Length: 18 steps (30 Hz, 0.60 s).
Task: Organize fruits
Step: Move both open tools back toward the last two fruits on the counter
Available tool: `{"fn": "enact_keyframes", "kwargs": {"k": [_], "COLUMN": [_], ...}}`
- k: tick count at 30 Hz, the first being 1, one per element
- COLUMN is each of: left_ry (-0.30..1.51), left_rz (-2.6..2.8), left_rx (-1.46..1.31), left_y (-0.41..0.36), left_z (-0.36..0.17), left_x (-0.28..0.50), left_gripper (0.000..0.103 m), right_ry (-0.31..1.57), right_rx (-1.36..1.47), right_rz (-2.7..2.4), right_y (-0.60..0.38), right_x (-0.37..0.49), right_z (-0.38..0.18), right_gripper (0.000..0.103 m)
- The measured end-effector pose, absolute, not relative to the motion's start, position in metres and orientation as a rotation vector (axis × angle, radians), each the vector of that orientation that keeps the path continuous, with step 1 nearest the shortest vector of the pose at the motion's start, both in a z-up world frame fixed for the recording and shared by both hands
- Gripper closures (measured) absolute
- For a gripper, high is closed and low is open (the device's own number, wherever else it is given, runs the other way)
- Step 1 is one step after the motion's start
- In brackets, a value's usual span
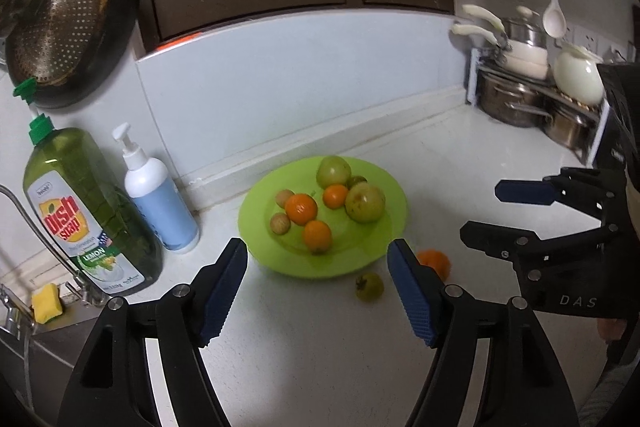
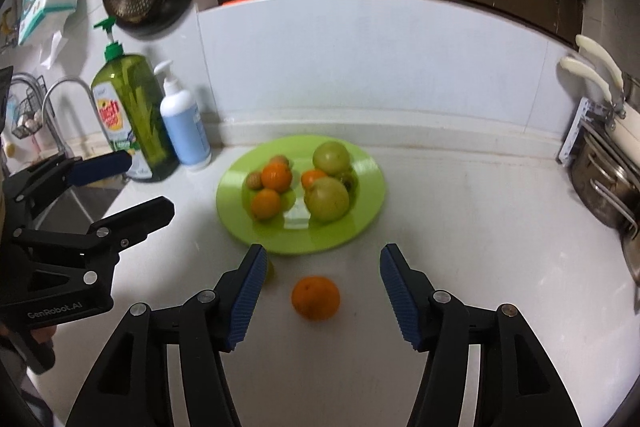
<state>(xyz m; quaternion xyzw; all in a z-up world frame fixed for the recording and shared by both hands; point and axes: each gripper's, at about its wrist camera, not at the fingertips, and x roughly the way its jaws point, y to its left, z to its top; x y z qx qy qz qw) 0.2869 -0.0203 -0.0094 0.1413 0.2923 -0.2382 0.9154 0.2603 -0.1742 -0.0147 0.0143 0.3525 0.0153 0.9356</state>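
Observation:
A lime green plate (image 1: 368, 255) (image 2: 360, 227) on the white counter holds oranges, green apples and small brown fruits. A loose orange (image 2: 316, 297) lies on the counter in front of the plate, between the open jaws of my right gripper (image 2: 320, 291). In the left wrist view that orange (image 1: 436, 261) is partly hidden behind a finger. A small green fruit (image 1: 370, 287) lies on the counter by the plate's near rim. My left gripper (image 1: 318, 291) is open and empty, just short of the plate. Each gripper shows in the other's view, the right gripper (image 1: 492, 211) and the left gripper (image 2: 136, 183).
A green dish soap bottle (image 1: 80, 211) and a white-blue pump bottle (image 1: 160, 195) stand at the left by the sink and tap (image 1: 40, 231). A rack of steel pots (image 1: 532, 99) stands at the back right. A pan (image 1: 68, 23) hangs on the wall.

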Motion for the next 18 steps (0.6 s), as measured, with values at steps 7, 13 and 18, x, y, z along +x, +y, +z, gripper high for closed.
{"fn": "enact_keyframes", "kwargs": {"k": [7, 13, 18], "left_ry": [0.627, 0.659, 0.685], "left_rz": [-0.547, -0.583, -0.609], "left_rx": [0.349, 0.362, 0.37], "left_y": [-0.026, -0.03, -0.033], "left_z": [-0.034, -0.056, -0.073], "left_x": [0.281, 0.284, 0.291], "left_gripper": [0.031, 0.031, 0.032], "right_ry": [0.785, 0.837, 0.866], "right_rx": [0.019, 0.021, 0.002], "right_rz": [0.04, 0.043, 0.056], "right_y": [-0.171, -0.171, -0.169], "right_x": [0.253, 0.254, 0.26], "right_z": [-0.039, -0.059, -0.072], "right_gripper": [0.043, 0.044, 0.044]}}
